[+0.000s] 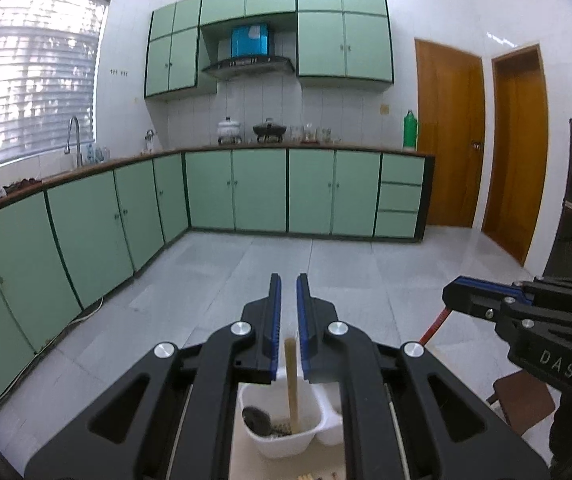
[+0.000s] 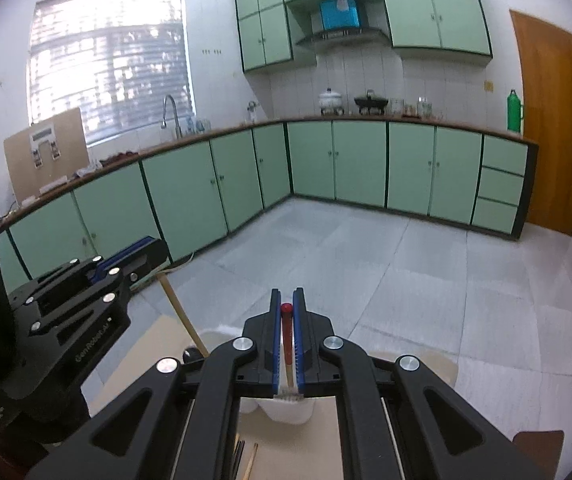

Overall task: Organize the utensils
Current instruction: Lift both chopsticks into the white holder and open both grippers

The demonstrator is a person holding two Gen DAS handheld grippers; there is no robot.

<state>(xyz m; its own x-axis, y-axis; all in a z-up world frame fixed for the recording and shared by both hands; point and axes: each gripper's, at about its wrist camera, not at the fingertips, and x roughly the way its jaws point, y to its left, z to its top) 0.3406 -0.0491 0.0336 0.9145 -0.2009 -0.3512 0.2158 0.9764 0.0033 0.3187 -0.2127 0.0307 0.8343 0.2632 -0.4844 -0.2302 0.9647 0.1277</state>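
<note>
Green kitchen cabinets [image 1: 262, 192] along two walls, grey tiled floor [image 1: 326, 264] in front. Nearer the cameras, a pale table top [image 2: 326, 428] carrying a white utensil holder [image 1: 286, 436] with two compartments. In its left compartment, seen from the left wrist view: a wooden handle [image 1: 292, 384] standing upright and a dark spoon bowl [image 1: 257, 419] leaning against the wall.

Left gripper [image 1: 288, 284] above that compartment, jaws set narrow but apart, the wooden handle rising into the gap between the blue pads [image 1: 274, 320]; whether the pads touch it, cannot tell. From the right wrist view, the same gripper [image 2: 154, 246] at the left edge, the wooden handle [image 2: 184, 316] slanting down from it toward the holder [image 2: 290, 412].

Right gripper [image 2: 287, 296] clamped narrow on a red-handled utensil [image 2: 286, 332], red tip poking up between the fingertips, shaft running down to the holder's rim. In the left view, that gripper [image 1: 452, 294] at the right, red shaft [image 1: 434, 326] angling down below it.

A few thin sticks [image 2: 246, 460] lying on the table at the lower edge.
</note>
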